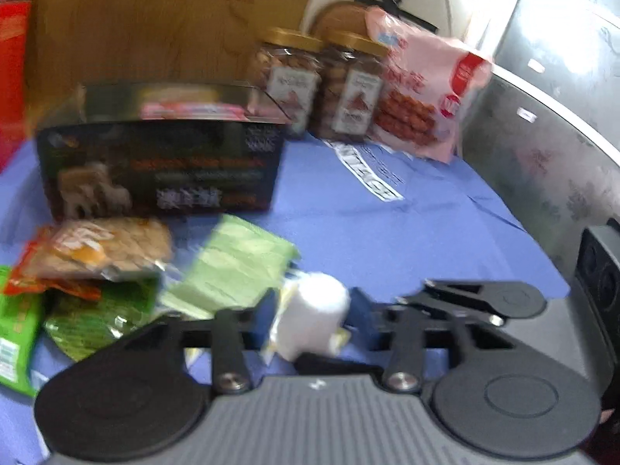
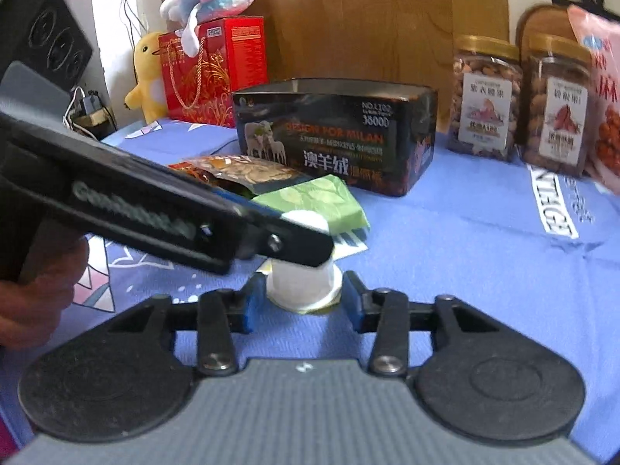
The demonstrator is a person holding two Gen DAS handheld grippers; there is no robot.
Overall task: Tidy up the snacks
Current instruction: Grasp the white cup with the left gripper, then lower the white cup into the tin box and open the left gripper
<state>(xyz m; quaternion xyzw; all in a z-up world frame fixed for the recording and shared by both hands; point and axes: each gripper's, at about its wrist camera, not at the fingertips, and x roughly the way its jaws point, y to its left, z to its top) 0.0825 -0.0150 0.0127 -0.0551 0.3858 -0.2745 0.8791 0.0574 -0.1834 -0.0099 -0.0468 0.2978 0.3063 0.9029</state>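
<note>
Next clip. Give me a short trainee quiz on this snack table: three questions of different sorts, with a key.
1. How many gold-lidded nut jars stand at the back of the table?
2. True or false: the black tin has a lid on it.
3. What stands between the fingers of the right gripper?
A) a nut jar
B) the white cup
C) the black tin

Key:
1. Two, side by side.
2. False. Its top is open.
3. B
</note>
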